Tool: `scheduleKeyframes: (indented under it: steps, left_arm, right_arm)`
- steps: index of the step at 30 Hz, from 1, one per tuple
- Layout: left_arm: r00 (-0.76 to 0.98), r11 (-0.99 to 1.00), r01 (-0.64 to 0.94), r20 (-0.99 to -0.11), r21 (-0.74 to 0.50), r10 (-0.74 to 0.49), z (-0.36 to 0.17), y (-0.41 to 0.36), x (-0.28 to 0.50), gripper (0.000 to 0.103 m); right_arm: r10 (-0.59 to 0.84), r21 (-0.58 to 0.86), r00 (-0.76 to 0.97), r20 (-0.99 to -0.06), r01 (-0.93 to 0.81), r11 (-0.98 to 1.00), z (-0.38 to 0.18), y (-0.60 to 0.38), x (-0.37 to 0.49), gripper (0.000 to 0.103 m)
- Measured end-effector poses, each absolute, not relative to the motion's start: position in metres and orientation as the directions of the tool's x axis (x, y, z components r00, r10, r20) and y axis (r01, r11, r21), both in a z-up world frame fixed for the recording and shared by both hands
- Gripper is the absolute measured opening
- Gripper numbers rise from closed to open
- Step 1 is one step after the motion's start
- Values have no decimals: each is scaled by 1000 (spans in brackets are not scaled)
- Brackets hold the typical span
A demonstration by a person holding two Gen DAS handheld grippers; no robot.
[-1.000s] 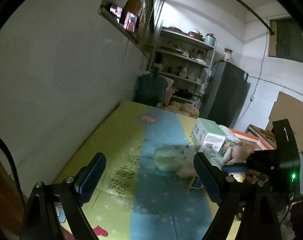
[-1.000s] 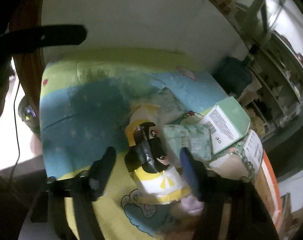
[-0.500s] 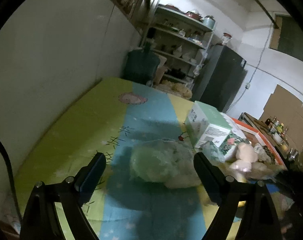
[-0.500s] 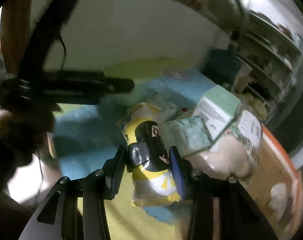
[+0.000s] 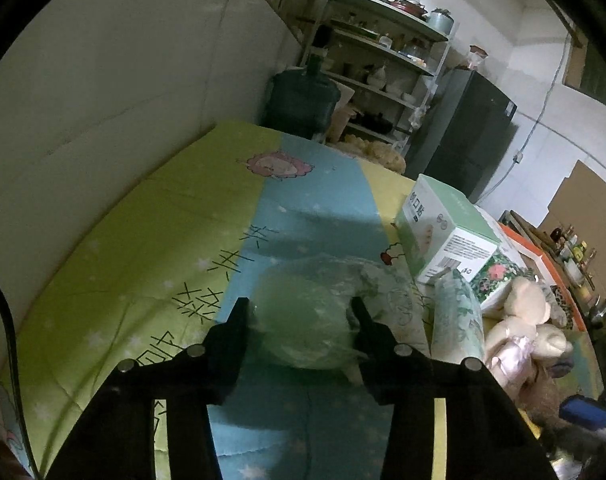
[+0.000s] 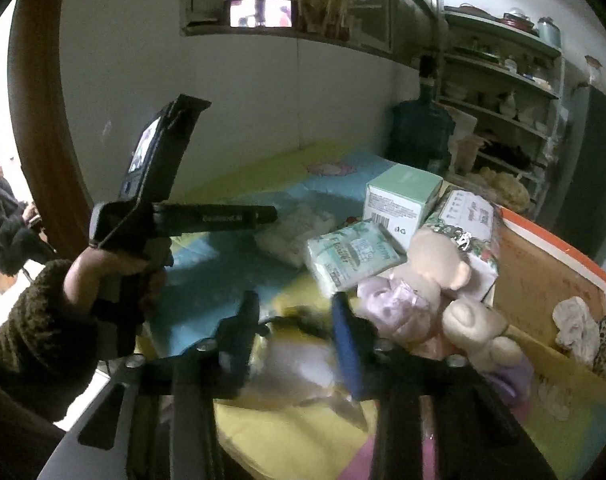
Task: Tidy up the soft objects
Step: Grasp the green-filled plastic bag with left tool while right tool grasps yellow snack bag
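In the left wrist view, the left gripper (image 5: 299, 314) sits at lower centre. Its jaws have just been closing and now stand about half open around a green bag (image 5: 303, 312), a soft bundle in clear plastic lying on the blue stripe of the mat (image 5: 143, 240). The left finger (image 5: 239, 320) meets the bag's left edge and the right finger (image 5: 361, 322) its right edge; the plastic looks pressed in on both sides, so the bag is gripped. To the right of it stand a green box (image 5: 443, 232), a tissue pack (image 5: 457, 312) on edge, and a plush bear (image 5: 519, 320) further right.

In the right wrist view, the right gripper (image 6: 295, 312) is at lower centre. Its jaws have just been closing and now stand narrow. Between them is a dark, blurred thing topping a pale packet (image 6: 303, 368) that hangs below the fingers; the packet is pinched, though the blur hides the exact contact. Its yellow and pink lower part fills the bottom of the frame.

At left in the same view, a hand (image 6: 103, 280) in a dark knitted sleeve (image 6: 27, 344) holds the other gripper's handle, its black bar reaching towards the frame's centre. Behind the right fingers lie the tissue pack (image 6: 351, 256), the green box (image 6: 403, 192) and the plush bear (image 6: 443, 264), with an orange-rimmed box (image 6: 551, 264) at far right.
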State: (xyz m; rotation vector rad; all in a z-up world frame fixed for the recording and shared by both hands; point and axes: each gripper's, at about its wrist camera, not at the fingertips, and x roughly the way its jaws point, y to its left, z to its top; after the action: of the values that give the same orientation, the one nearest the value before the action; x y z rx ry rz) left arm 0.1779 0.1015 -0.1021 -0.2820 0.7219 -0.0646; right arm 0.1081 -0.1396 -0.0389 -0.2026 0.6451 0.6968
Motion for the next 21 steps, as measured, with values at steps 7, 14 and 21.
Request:
scheduleKeyframes:
  steps: [7,14,21]
  left_arm:
    - [754,964,-42,-641,-263,-142,-100,100,176,47]
    - [780,962,-36,-610,-269,-142,-96,103,168,46]
    - [828,965,-25,-546,-262,-127,-81,102,149,46]
  right_arm:
    - [484,0,577,-658,-643,766,-54,-134,126,16]
    - [548,81,516,-658,-675,733,-50,-152,126,64]
    - [488,-10,494,-719,-709,705,-62,-139,105,63]
